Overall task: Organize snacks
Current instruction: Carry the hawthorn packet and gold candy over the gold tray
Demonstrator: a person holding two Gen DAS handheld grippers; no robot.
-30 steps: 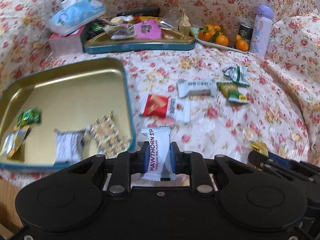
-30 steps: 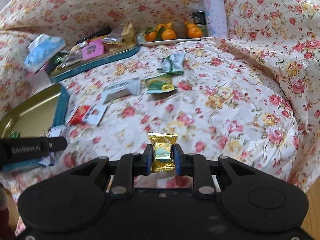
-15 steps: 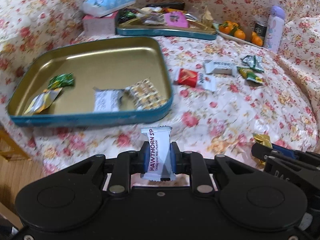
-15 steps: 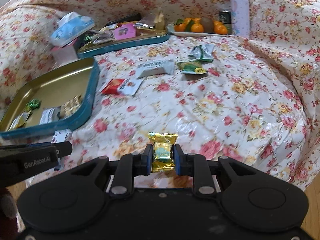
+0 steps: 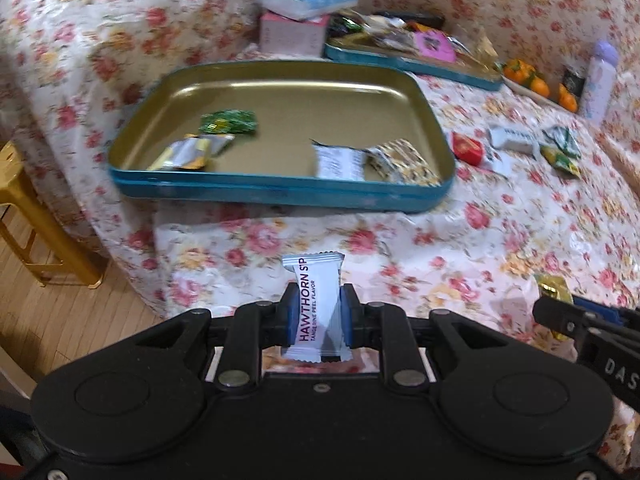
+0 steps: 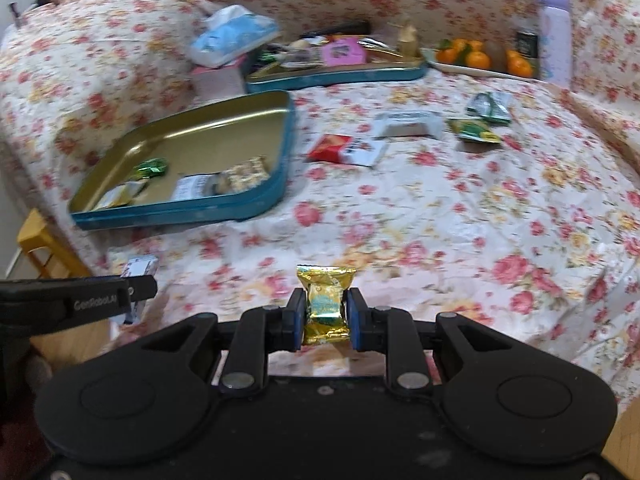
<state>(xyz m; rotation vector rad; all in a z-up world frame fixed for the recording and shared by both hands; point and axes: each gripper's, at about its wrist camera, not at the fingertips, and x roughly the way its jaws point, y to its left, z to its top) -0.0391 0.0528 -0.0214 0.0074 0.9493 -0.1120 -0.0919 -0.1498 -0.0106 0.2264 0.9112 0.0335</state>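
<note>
My left gripper (image 5: 315, 312) is shut on a white hawthorn snack packet (image 5: 316, 300), held upright above the floral sofa cover in front of the blue-rimmed gold tray (image 5: 256, 194). That tray holds several wrapped snacks, among them a green one (image 5: 228, 122). My right gripper (image 6: 325, 316) is shut on a gold foil candy (image 6: 325, 300) and hangs over the cover to the right of the tray (image 6: 180, 212). Loose on the cover lie a red-and-white packet (image 6: 346, 150), a white bar (image 6: 408, 124) and green packets (image 6: 476, 132).
A second tray (image 6: 336, 74) full of snacks stands at the back beside a tissue pack (image 6: 232, 36) on a pink box. A plate of oranges (image 6: 476, 58) and a lilac bottle (image 6: 554, 32) stand at the back right. A yellow stool (image 5: 36, 216) stands on the wooden floor at the left.
Both grippers have drawn back toward the sofa's front edge and swung left, each keeping its packet. The gold tray now lies farther ahead, and the floor and stool have come into view.
</note>
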